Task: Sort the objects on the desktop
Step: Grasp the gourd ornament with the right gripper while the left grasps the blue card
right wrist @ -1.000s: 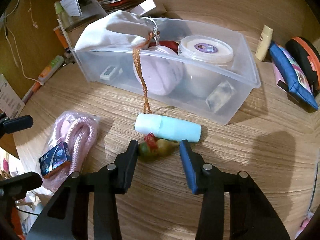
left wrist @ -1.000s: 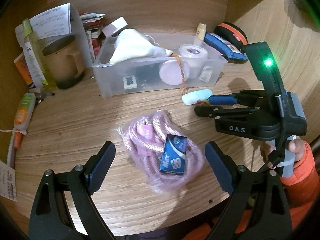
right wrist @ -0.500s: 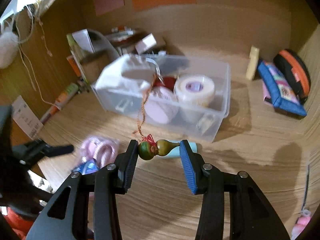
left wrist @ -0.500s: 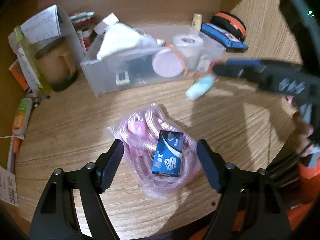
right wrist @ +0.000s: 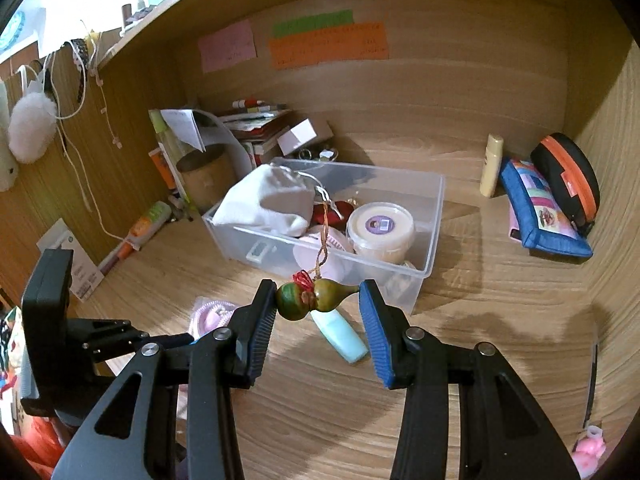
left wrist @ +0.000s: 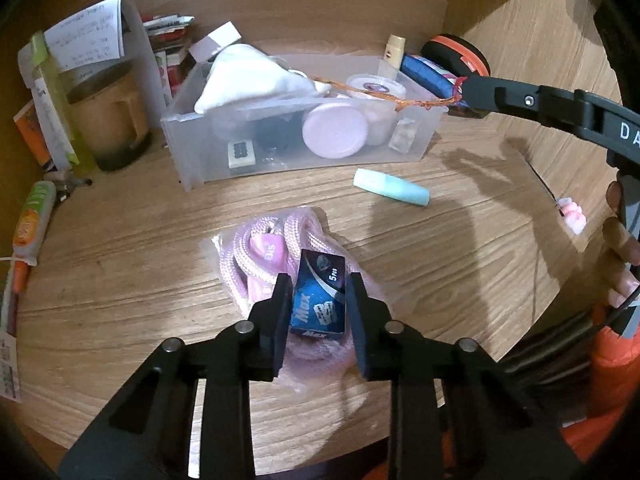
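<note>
Small dark-blue cardboard box (left wrist: 318, 304): "Max", "5 pcs"
Black plastic arm of the right gripper (left wrist: 576, 114): "DA", the rest cut off

Two wrist fisheyes, angled down, close over the desk (left wrist: 120, 264) — shared clear bin (right wrist: 434, 216).

The left tongs (left wrist: 318, 312) are matte black plastic, two flat arms with triangular cut-outs, each fixed by a pair of round silver screws, ending in dark rectangular pads. The right tongs (right wrist: 318, 322) share that black frame and those silver screws, but their pads (right wrist: 376, 344) are bright blue and finely ribbed. From the left wrist view the right tool's side carries white capital lettering, cut off at the frame edge, perhaps "DA". Its grip looks grey. The person wears an orange sleeve (left wrist: 616, 364), and dark cables run beside it.
</note>
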{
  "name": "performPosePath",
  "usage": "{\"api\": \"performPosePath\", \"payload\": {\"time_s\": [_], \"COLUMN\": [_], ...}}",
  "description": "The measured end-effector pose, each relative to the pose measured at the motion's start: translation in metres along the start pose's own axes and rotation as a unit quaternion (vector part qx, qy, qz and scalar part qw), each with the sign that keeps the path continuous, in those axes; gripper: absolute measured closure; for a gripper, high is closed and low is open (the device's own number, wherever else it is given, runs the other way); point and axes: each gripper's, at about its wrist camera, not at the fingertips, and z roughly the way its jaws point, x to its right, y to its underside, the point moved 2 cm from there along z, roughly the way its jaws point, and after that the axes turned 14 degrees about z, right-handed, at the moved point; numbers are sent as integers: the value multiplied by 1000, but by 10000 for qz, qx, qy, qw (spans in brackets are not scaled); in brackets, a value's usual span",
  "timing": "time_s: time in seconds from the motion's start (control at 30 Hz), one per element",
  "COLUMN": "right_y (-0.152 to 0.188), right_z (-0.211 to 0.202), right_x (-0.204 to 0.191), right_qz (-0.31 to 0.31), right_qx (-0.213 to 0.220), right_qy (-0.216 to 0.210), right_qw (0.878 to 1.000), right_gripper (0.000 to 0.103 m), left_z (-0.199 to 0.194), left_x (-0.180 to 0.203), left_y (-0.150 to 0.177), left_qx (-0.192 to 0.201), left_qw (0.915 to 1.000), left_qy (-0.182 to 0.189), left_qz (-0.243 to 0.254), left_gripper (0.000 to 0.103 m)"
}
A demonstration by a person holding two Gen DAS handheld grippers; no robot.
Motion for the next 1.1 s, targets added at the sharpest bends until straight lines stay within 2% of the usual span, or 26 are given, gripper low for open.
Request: {"api": "performPosePath", "payload": {"time_s": [0.2, 0.3, 0.73, 1.1], "right_y": [-6, -11, -35, -63], "right_z": [-7, -10, -16, 2], "right_x": [-1, 0, 1, 0], "right_qz": [22, 37, 41, -152], "right_qx": [119, 205, 531, 626], "right_qy": [-23, -32, 59, 182], "right_qw": [9999, 9998, 9986, 9978], "right_gripper": [64, 64, 64, 64], "left_z": [-7, -16, -49, -51], "left_x": [-8, -11, -42, -76], "left_y": [-4, -10, -45, -74], "left_qx": [98, 251, 912, 1151], "left_qw": [9997, 9994, 9941, 9895], "left_qy": [67, -95, -389, -604], "left_qz": [-191, -222, -439, -634], "left_gripper": [77, 77, 77, 77]}}
